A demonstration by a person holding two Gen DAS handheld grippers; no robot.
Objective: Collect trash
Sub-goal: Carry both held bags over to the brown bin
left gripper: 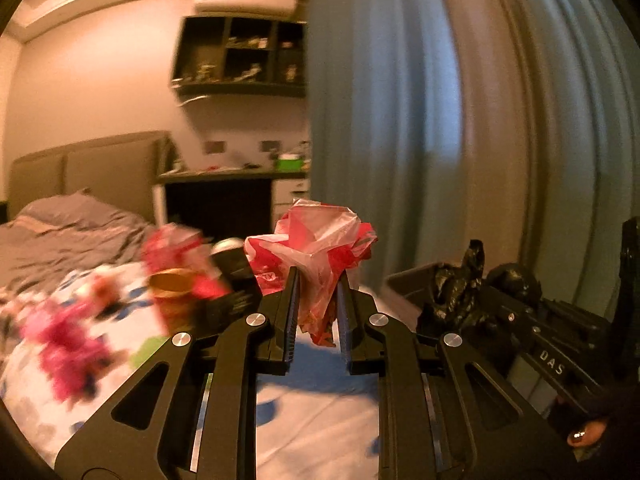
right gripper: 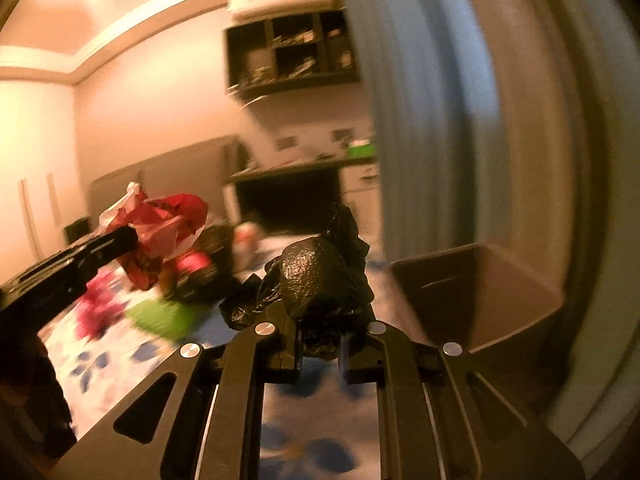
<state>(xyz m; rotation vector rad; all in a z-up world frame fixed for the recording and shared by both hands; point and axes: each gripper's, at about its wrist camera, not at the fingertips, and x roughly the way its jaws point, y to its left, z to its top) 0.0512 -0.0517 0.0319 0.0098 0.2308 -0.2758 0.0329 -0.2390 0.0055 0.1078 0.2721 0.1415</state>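
Note:
My left gripper (left gripper: 318,284) is shut on a crumpled red and white plastic bag (left gripper: 316,252), lifted above the floral bedspread (left gripper: 312,408). That same bag (right gripper: 156,224) and the left gripper (right gripper: 132,240) show at the left of the right wrist view. My right gripper (right gripper: 322,320) is shut on a crumpled black plastic bag (right gripper: 316,280); in the left wrist view this black bag (left gripper: 460,292) hangs at the right on the right gripper (left gripper: 448,312). A brown bin (right gripper: 480,292) stands open to the right of the black bag.
More litter lies blurred on the bed: a red packet (left gripper: 180,256), a dark can (left gripper: 232,260) and a green item (right gripper: 164,320). Blue curtains (left gripper: 384,120) hang ahead, with a desk (left gripper: 232,176), wall shelves (left gripper: 240,56) and a headboard (left gripper: 92,168) behind.

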